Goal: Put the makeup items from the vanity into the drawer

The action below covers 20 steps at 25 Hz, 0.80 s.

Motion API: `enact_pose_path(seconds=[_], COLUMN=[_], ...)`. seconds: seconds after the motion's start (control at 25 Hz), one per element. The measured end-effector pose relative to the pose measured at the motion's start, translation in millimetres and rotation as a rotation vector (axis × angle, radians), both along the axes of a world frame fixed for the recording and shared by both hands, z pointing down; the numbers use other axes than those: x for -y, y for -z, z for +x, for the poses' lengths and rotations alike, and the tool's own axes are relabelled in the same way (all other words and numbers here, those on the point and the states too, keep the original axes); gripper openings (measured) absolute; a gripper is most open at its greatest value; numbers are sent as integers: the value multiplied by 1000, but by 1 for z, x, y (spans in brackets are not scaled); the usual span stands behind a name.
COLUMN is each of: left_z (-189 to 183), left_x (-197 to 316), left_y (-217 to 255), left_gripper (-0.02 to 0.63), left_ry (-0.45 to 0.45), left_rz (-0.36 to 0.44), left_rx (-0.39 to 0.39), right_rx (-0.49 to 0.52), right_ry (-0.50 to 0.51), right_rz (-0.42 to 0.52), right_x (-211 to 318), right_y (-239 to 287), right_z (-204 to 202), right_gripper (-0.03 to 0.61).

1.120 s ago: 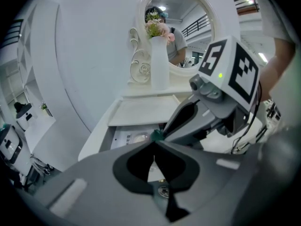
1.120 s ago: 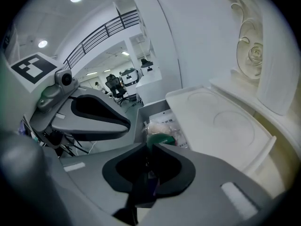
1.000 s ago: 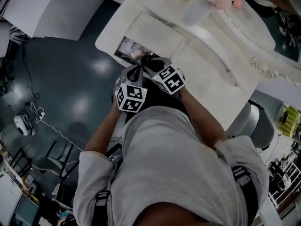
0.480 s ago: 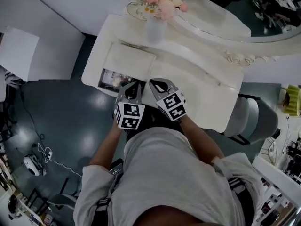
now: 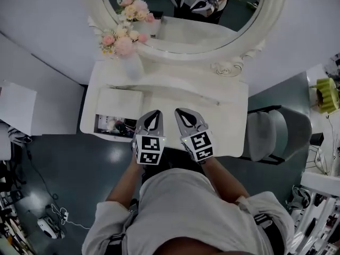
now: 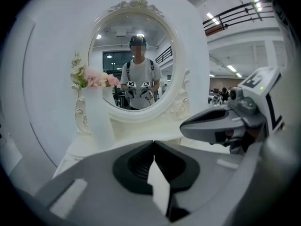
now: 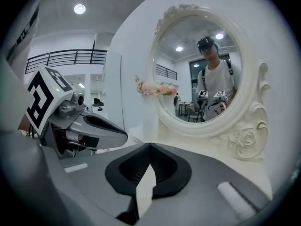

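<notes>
Head view: the makeup items (image 5: 114,125) lie in the open drawer (image 5: 113,136) at the vanity (image 5: 223,121) left end. They look small, light, probably slick, so pinch across the body. Left gripper view: left gripper (image 6: 153,144) closed tight, empty. Right gripper view: right gripper (image 7: 149,146) likewise. No readable writing anywhere.

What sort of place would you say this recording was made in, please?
Probably a vanity set up in a large indoor hall or lab: a white vanity table, oval mirror and flower vase, with a balcony railing nearby.
</notes>
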<state>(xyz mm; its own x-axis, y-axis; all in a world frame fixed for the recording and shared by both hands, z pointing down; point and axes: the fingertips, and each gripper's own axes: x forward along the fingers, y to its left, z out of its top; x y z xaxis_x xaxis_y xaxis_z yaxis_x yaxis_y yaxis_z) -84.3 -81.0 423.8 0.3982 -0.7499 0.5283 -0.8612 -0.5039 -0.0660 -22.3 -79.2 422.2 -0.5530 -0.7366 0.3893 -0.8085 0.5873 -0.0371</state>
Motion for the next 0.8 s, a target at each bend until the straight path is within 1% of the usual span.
enact_pose_path(seconds=[0.16, 0.24, 0.32, 0.44, 0.56, 0.68, 0.8], left_z=[50, 70, 81, 81, 68, 50, 45], left_x=[-17, -24, -30, -42, -53, -62, -69], left_y=[16, 21, 25, 37, 56, 73, 85], left_gripper=[3, 3, 3, 3, 3, 3, 3], left_ry=[-6, -3, -1, -7, 6, 11, -25], left_rz=[29, 45, 54, 84, 136, 170, 197], left_rx=[-29, -52, -80, -91, -117, -157, -196], right_rx=[54, 54, 50, 62, 86, 112, 120], right_ry=[-74, -93, -110, -156, -211, -252, -289], right_rz=[35, 56, 85, 127, 164, 203, 241], right_x=[-15, -21, -27, -40, -55, -66, -75], right_y=[19, 25, 33, 49, 68, 86, 99], right_z=[48, 66, 78, 87, 86, 70, 51], right_gripper=[-2, -2, -2, -2, -2, -2, -2])
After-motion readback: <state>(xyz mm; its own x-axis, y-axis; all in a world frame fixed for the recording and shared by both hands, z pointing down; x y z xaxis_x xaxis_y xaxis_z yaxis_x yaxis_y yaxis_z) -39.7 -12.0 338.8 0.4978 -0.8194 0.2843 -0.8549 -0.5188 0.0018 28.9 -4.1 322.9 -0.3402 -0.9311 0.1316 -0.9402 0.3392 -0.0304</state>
